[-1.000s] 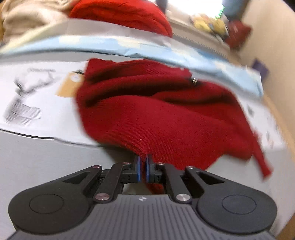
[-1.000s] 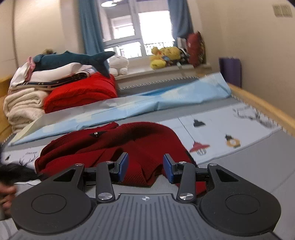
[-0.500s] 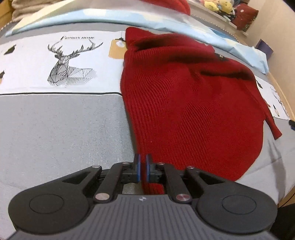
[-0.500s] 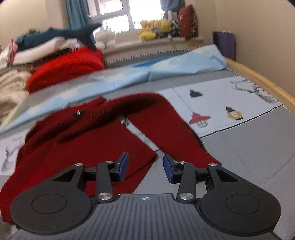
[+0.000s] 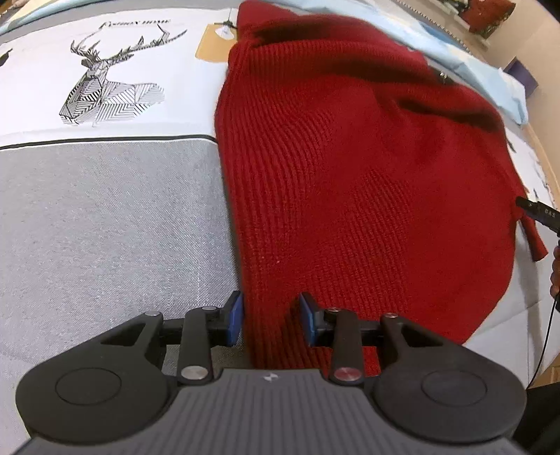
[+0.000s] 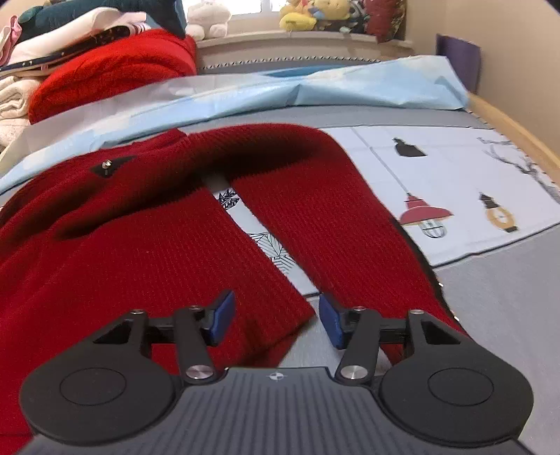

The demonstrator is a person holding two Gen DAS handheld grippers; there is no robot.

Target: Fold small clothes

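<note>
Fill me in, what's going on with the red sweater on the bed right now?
A person with a handheld gripper in each hand is laying a dark red knit sweater flat on the printed bed cover. The left gripper is opening, with the sweater's bottom edge between its pads but no longer pinched. The right gripper is opening too, over the hem corner beside the sleeve. No fold is made yet.

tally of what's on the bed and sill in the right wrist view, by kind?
Dark red sweater laid flat: 1
Folded stack, red knit in it; piece count cannot be told: 1
Light blue sheet: 1
Plush toys, shark, white one, yellow one: 3
Total: 6
</note>
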